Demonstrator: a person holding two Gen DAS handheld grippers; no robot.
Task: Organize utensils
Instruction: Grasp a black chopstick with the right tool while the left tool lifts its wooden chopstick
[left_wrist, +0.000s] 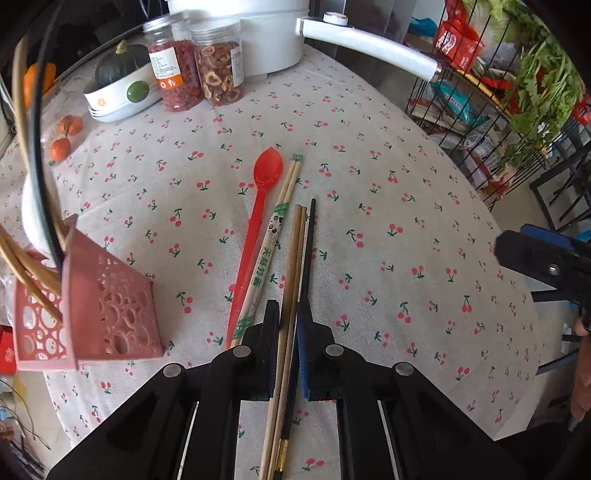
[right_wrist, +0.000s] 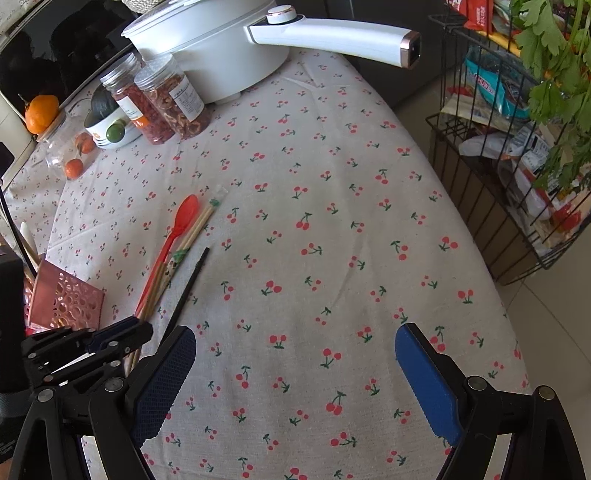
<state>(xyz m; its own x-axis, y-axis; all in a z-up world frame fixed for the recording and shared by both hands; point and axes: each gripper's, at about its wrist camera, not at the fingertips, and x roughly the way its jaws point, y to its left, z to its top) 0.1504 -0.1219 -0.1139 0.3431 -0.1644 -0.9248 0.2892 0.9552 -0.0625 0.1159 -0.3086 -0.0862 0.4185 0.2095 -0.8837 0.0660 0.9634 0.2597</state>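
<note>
The bench (right_wrist: 332, 229) under its cherry-print cloth carries everything. At its left edge sits the pink perforated plastic utensil holder (left_wrist: 110, 310). My right hand-held gripper (right_wrist: 295, 376) hangs wide open over bare cloth. My left hand-held gripper (left_wrist: 287, 332) is clamped on the brown wooden chopsticks (left_wrist: 295, 266), between the black chopstick (left_wrist: 309, 243) and the paper-sleeved bamboo chopsticks (left_wrist: 269, 243), red plastic spoon (left_wrist: 258, 206) just beside.

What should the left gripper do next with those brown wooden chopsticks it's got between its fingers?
Probably lift and carry them left to the pink perforated plastic holder. The left gripper looks closed on the brown wooden chopsticks, while the red plastic spoon and paper-wrapped chopsticks lie loose on the cloth beside them.
</note>
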